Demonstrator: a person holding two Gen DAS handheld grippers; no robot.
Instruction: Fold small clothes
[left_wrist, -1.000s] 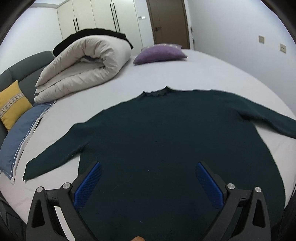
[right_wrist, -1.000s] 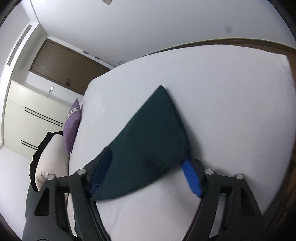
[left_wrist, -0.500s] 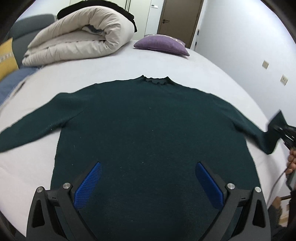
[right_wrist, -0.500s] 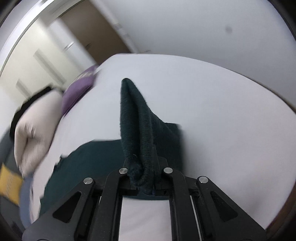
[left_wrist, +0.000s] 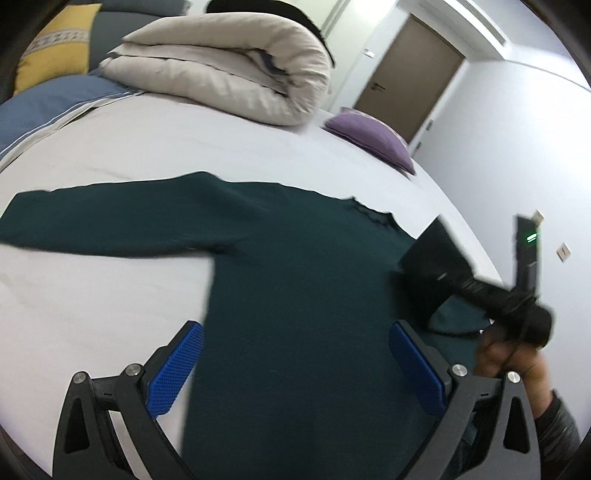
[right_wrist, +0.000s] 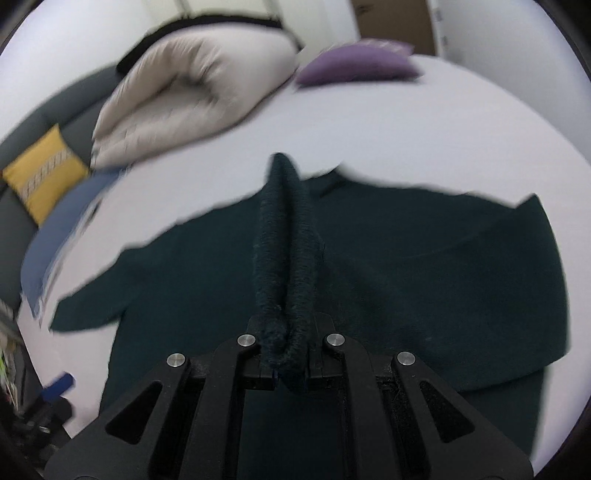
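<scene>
1. The dark green sweater (left_wrist: 303, 302) lay flat on the bed (left_wrist: 110, 295), front down or up I could not tell, its neck toward the purple pillow (left_wrist: 373, 136) and the rolled duvet (left_wrist: 229, 62).

2. The right tongs (right_wrist: 286, 363) were pressed together on the cuff end of the right sleeve (right_wrist: 284, 251), which stood up out of the jaws as a doubled ridge of knit. In the left wrist view that gripper sat over the sweater's right shoulder region, the person's hand (left_wrist: 506, 354) behind it.

3. The left tongs (left_wrist: 295, 365) were spread wide with nothing between the blue pads (left_wrist: 177, 373), hanging above the lower body of the sweater, near its left side seam.

4. The relation that mattered: the pinched sleeve ran back from the right tongs to its shoulder on the right, so the free line for laying it ran leftward across the chest, along the sweater's width.

5. The other sleeve (left_wrist: 96, 225) stretched straight out to the left on the bed, long axis across the bed, its cuff far from both tongs; the left tongs were the nearer to it.

6. My judgement: the right sleeve was partway through being folded inward, and the left sleeve would fall to the left tongs.
</scene>
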